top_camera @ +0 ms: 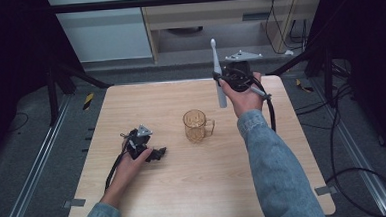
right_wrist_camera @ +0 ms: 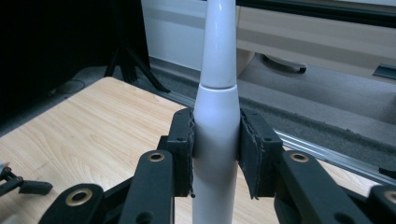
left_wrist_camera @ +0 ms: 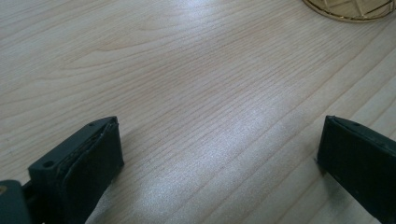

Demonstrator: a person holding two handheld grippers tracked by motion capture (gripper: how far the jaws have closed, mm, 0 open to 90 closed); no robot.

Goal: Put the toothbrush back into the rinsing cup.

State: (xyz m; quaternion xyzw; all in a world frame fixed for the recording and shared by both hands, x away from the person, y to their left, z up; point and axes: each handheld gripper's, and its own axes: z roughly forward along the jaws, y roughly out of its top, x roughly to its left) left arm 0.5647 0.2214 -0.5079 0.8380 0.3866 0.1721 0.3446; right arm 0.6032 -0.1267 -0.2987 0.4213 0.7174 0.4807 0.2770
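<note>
In the high view, the right tool [top_camera: 228,78] sits in the upper right of the frame, above the far edge of a pale wooden worktop [top_camera: 185,189], with its jaws clamped on a white electric toothbrush [top_camera: 218,74]. The toothbrush stands nearly upright: its slim neck and head point toward the top of the frame, and its thicker handle hangs down below the jaws. The amber mug [top_camera: 195,125] lies below and to the left of that tool, near the centre of the frame, standing upright with its mouth open to the camera and its handle turned to the right. Judging by this, the brush would need to travel down and left, keeping its long axis vertical, to drop handle first into the mug. The right hand is the nearer one for that.

In the right gripper view, the black padded jaws press on both sides of the toothbrush [right_wrist_camera: 217,140], a smooth, glossy, rounded body that tapers upward past a seam.

The left tool [top_camera: 145,148] rests low on the worktop at centre left, jaws apart with nothing between them. In the left gripper view, the translucent faceted mug's base [left_wrist_camera: 350,10] peeks in at the upper right, beyond the wood grain.
</note>
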